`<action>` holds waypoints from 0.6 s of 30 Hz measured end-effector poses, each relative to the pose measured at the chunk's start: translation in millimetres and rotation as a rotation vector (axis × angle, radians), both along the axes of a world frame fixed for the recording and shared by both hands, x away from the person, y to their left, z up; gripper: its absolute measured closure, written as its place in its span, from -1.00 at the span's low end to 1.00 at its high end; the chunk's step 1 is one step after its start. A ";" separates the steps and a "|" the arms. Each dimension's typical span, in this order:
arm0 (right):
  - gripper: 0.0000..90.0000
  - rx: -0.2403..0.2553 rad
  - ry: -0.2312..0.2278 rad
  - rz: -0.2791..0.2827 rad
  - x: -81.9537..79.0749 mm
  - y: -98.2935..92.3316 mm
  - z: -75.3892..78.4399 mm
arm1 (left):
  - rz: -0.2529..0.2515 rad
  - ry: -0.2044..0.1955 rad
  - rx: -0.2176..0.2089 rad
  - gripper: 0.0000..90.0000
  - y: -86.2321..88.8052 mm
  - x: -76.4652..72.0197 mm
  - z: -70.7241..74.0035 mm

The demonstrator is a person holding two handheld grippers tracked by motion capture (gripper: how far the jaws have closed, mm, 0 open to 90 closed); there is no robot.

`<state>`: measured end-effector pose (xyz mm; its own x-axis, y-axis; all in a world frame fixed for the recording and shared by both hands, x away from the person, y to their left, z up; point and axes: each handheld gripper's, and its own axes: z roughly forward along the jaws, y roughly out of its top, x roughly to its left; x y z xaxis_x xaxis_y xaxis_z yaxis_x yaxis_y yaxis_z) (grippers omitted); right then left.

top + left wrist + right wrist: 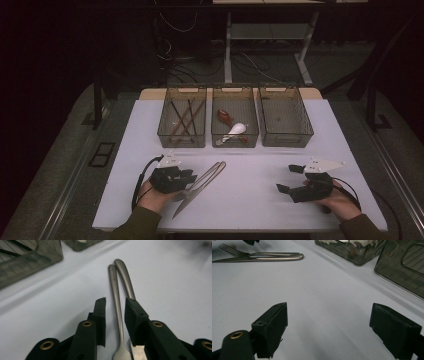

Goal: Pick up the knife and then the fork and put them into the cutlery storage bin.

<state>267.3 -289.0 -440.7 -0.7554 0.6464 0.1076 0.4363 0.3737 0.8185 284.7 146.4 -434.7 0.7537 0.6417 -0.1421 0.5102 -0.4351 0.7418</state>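
Observation:
A steel fork and a steel knife lie side by side on the white table, handles pointing away toward the bins. My left gripper is low over them and straddles the fork handle; a gap shows beside the left pad, and the right jaw sits over the knife. In the high view the left gripper is at the front left, over the fork and above the knife blade. My right gripper rests at the front right, wide open with nothing between its jaws.
Three clear bins stand in a row at the back: the left bin holds chopsticks, the middle bin holds a white and a red spoon, and the right bin looks bare. White table lies between my hands.

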 end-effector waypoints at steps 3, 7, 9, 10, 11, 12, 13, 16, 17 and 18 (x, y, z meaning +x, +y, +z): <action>-0.67 -0.006 0.002 0.002 -0.1 0.5 -0.5 | -0.005 0.011 0.010 0.67 -4.6 0.4 -3.4; -0.67 -0.006 0.002 0.002 -0.5 0.5 -0.3 | -0.020 0.042 0.025 0.71 -7.5 0.1 -8.8; -0.67 -0.005 0.002 0.002 -0.5 0.4 -0.3 | -0.018 0.030 0.049 0.73 -9.2 -0.5 -8.5; -0.67 -0.006 0.002 0.002 -0.5 0.4 -0.3 | -0.015 0.028 0.054 0.75 -9.9 -1.0 -8.8; -0.67 -0.006 0.001 0.003 -0.5 0.4 -0.3 | -0.018 0.028 0.068 0.76 -10.3 -1.2 -9.1; -0.67 -0.006 0.001 0.003 -0.5 0.5 -0.4 | -0.022 0.030 0.071 0.77 -11.1 -1.5 -10.4; -0.67 -0.007 0.002 0.003 -0.5 0.5 -0.4 | -0.034 0.029 0.088 0.77 -11.8 -1.7 -11.4; -0.67 -0.008 0.001 0.005 -0.2 0.5 -0.6 | -0.046 0.005 0.116 0.75 -14.2 -4.1 -10.8; -0.67 -0.008 0.001 0.006 -0.2 0.4 -0.6 | -0.050 -0.003 0.126 0.74 -14.9 -4.9 -10.6; -0.67 -0.008 0.000 0.004 -0.1 0.5 -0.7 | -0.049 -0.010 0.132 0.75 -16.0 -5.4 -10.6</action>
